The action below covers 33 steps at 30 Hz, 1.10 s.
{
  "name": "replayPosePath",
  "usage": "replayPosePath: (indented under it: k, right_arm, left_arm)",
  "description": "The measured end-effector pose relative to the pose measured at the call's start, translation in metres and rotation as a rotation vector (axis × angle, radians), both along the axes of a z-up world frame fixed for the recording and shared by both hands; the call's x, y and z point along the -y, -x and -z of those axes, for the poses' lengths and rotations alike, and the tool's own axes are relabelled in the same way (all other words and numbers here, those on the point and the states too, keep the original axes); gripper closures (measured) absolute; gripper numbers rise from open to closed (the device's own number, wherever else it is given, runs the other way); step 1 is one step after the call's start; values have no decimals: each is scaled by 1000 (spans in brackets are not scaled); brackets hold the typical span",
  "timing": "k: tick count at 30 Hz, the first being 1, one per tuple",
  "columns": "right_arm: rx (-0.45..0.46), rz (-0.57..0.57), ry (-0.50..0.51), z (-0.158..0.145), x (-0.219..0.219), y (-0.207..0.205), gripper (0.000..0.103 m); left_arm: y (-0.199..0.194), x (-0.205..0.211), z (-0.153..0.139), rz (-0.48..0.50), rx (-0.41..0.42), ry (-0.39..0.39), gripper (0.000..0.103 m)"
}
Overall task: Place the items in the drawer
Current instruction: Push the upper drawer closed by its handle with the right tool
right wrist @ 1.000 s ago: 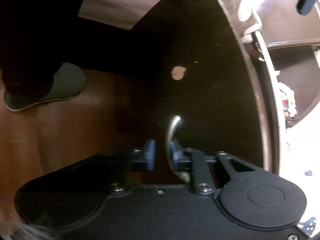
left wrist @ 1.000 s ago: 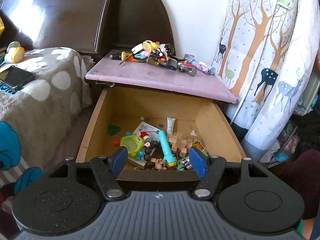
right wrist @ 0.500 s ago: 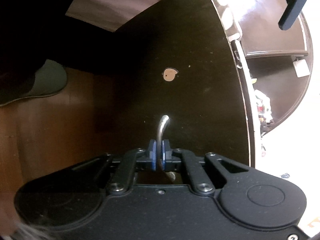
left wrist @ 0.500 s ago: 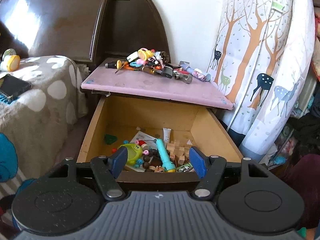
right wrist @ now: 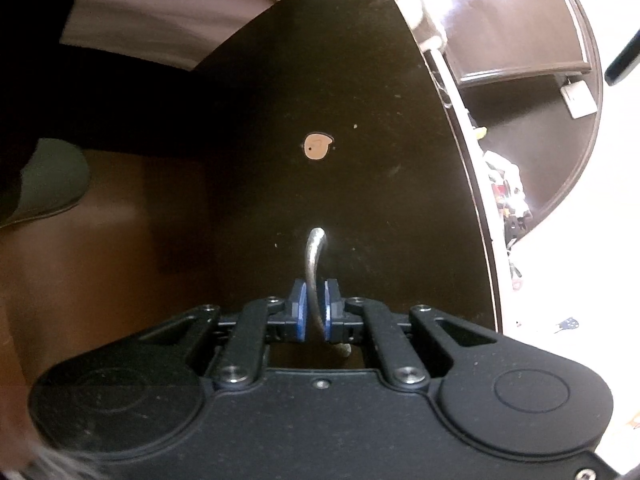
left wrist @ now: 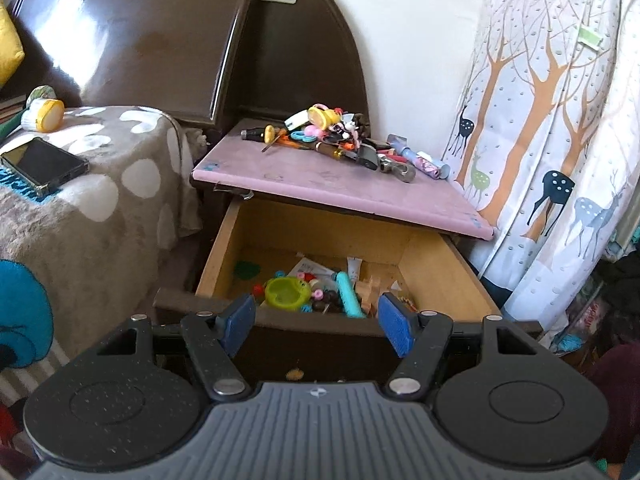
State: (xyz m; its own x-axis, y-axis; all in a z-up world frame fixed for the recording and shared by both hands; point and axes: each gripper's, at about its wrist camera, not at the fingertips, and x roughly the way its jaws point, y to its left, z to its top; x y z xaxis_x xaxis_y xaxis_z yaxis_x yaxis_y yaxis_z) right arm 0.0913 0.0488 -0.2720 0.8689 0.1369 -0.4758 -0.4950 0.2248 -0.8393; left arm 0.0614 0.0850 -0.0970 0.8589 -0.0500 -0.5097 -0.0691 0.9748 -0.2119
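The wooden drawer (left wrist: 432, 276) of the nightstand stands open and holds several toys, among them a green toy (left wrist: 286, 293) and a teal flashlight (left wrist: 349, 295). More small items (left wrist: 340, 144) lie piled on the pink nightstand top (left wrist: 320, 184). My left gripper (left wrist: 316, 322) is open and empty, in front of and above the drawer front. My right gripper (right wrist: 314, 314) is shut on the metal drawer handle (right wrist: 314, 252) on the dark drawer front (right wrist: 360, 160).
A bed with a grey spotted blanket (left wrist: 92, 184) lies left of the nightstand, with a phone (left wrist: 42, 164) on it. A patterned curtain (left wrist: 552, 120) hangs on the right. A dark headboard (left wrist: 140, 36) stands behind. A slippered foot (right wrist: 44, 180) is on the floor.
My right gripper closed on the drawer handle. The left gripper drew back and rose, so the drawer sits farther away in its view.
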Motion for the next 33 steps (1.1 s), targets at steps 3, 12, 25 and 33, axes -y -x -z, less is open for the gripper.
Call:
replayPosePath:
  k: [3,12,25,33]
  right_arm:
    - [4,6,-4,-4,-3,-19,103]
    - [22,24,6,-3,-12,-61,103]
    - [13,64,10,-2,-20,-98,103]
    - [7,65,13,1,-17,-105,103]
  left_arm:
    - [-3,-3,1,-10,-6,2,36]
    - [-12,-8,7,-33,-37,3,36]
    - [-19,-10,13,-37,-67,-2,36]
    - [-25,-11,16,-37,-80,1,36]
